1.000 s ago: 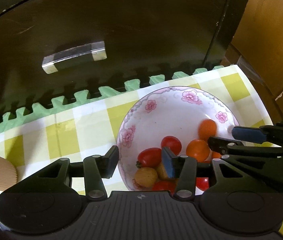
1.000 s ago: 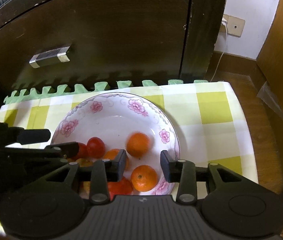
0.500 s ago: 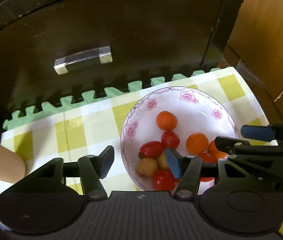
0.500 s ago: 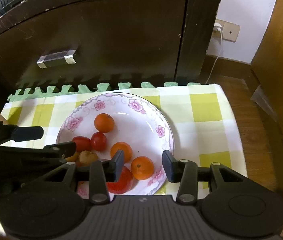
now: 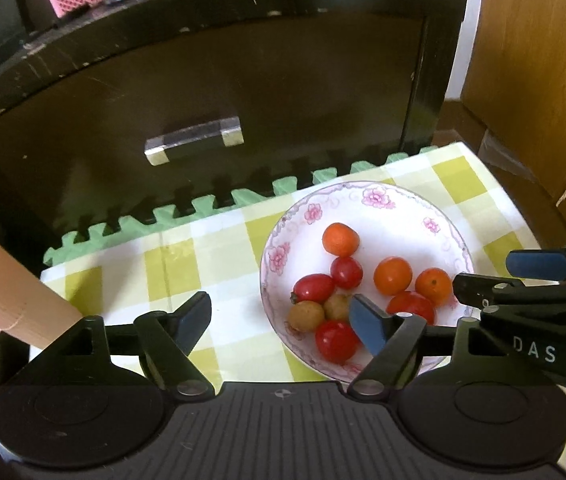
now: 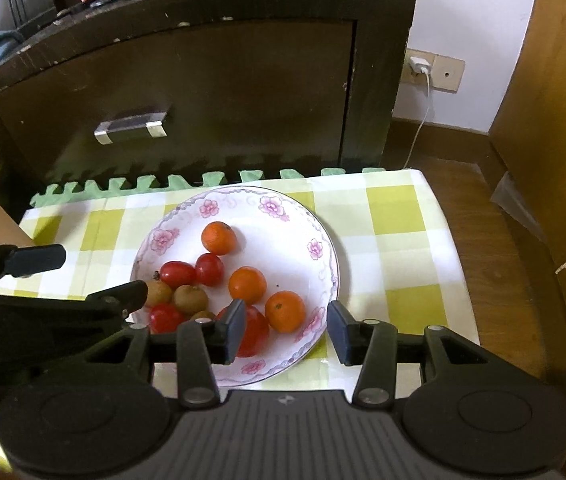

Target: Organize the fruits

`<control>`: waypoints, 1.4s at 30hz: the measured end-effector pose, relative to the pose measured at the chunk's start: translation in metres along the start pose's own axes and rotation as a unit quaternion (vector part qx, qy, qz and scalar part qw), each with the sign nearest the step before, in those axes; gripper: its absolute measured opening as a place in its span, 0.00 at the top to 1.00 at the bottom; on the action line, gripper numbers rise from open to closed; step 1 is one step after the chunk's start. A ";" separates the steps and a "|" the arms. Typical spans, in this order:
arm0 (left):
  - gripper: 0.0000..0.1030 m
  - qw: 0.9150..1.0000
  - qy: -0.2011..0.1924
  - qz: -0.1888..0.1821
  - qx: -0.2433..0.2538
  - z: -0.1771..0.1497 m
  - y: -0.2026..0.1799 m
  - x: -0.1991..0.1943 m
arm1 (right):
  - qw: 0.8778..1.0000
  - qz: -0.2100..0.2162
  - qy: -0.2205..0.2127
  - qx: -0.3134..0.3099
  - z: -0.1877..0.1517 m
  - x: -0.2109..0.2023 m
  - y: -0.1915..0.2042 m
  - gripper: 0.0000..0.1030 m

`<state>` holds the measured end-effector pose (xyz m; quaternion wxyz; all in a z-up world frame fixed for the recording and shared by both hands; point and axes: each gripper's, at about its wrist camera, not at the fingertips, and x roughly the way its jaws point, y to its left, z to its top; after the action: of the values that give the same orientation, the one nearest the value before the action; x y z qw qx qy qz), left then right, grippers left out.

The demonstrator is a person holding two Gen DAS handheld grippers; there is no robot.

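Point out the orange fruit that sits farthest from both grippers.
The orange fruit alone at the back of the plate; the other two lie nearer the grippers, beside the tomatoes.

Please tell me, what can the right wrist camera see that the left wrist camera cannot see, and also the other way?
Only the right wrist view shows the wall socket with a white charger plugged in, and a third brown fruit.

Only the left wrist view shows the "DAS" lettering on the right gripper's body.

Both show the floral bowl of oranges, cherry tomatoes and brown fruits on the checked cloth, the dark cabinet, and both grippers, left gripper and right gripper, open and empty.
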<state>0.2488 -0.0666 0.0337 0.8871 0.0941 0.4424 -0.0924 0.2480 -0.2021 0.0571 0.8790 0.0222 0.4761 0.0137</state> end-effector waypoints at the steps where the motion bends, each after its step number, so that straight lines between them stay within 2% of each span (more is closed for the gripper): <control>1: 0.21 1.000 -0.004 0.000 -0.001 -0.002 0.000 -0.003 | 1.000 0.001 -0.002 0.001 -0.001 -0.003 0.000 0.58; 6: 0.17 1.000 -0.020 0.010 -0.005 -0.009 0.001 -0.014 | 1.000 0.002 -0.009 -0.002 -0.009 -0.015 0.003 0.58; 15: 0.14 1.000 -0.022 0.008 -0.021 -0.025 0.000 -0.027 | 1.000 0.003 -0.007 -0.003 -0.032 -0.028 0.008 0.57; 20: 0.01 0.999 -0.024 0.017 -0.034 -0.038 0.004 -0.035 | 1.000 0.006 -0.007 0.005 -0.046 -0.040 0.010 0.57; 31: 0.00 0.999 -0.019 0.045 -0.002 -0.068 -0.001 -0.056 | 1.000 0.010 -0.003 0.014 -0.080 -0.053 0.018 0.56; 42: 0.00 0.999 -0.003 0.026 -0.020 -0.099 0.003 -0.069 | 0.999 0.023 0.004 0.028 -0.114 -0.064 0.020 0.56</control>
<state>0.1324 -0.0337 0.0307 0.8921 0.0880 0.4391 -0.0606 0.1168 -0.1821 0.0496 0.8758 0.0571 0.4788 0.0206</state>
